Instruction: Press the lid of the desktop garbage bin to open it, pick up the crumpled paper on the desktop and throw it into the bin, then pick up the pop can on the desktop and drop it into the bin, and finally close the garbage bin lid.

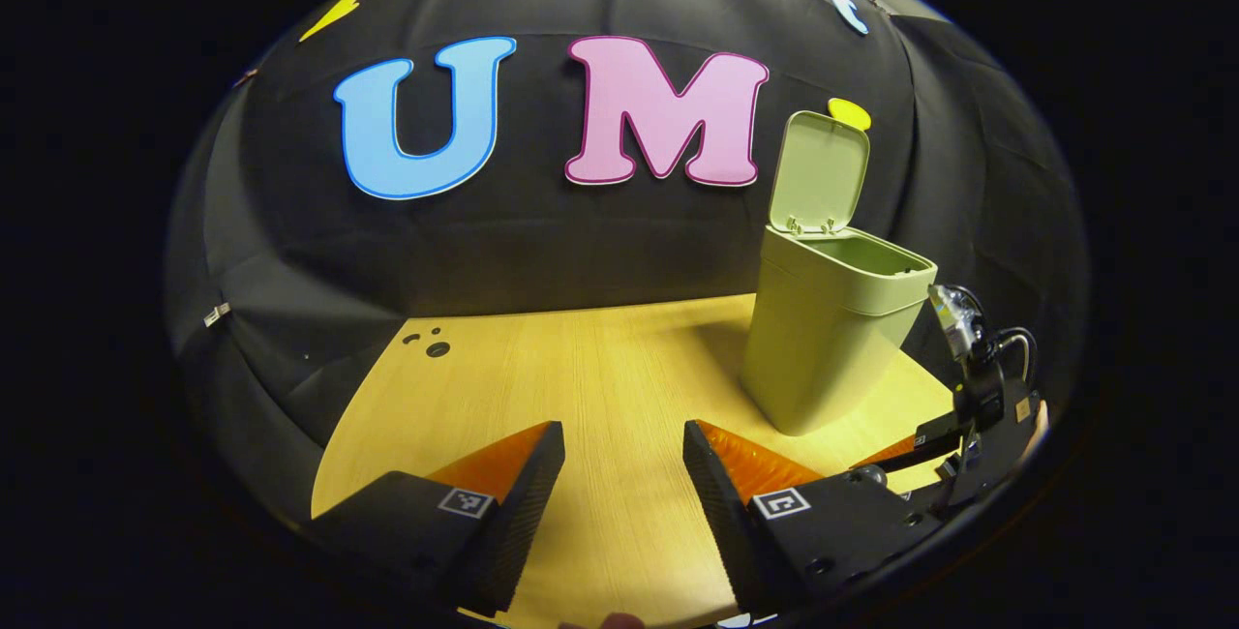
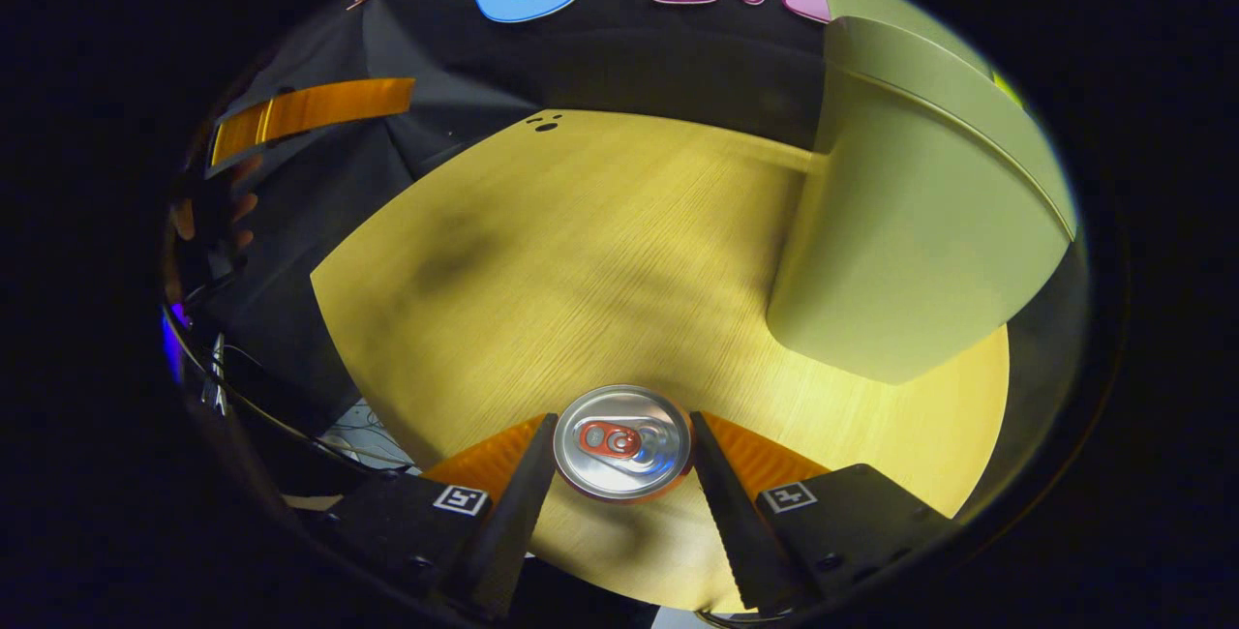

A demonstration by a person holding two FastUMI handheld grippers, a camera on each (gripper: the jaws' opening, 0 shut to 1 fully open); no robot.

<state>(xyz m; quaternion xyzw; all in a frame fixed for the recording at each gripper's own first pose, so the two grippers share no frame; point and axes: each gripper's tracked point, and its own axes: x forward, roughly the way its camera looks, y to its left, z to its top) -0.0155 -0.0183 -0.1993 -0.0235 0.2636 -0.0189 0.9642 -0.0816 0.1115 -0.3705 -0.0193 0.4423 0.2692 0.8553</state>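
Fingers (image 2: 711, 474) of the right gripper (image 2: 619, 464): set either side of the pop can (image 2: 622, 453), its top facing the camera, both inner faces at or touching its wall; grip appears closed on the can, though firm pressure cannot be confirmed. Can sits between the fingertips, above the desk (image 2: 600, 252); whether it rests on the desk or is already lifted cannot be told. Garbage bin (image 2: 920, 223): ahead and to the right of these fingers, near, its body looming large, likely the can's destination. Fingers (image 1: 528, 469) of the left gripper (image 1: 624, 460): spread wide, nothing between them, bare desk ahead; presumably parked clear of the work. In the left gripper view the bin (image 1: 832, 339) stands ahead-right, lid (image 1: 819, 169) upright and open to receive the can. Crumpled paper: not on the desk; probably already binned. Remaining, by judgement: drop can, close lid.
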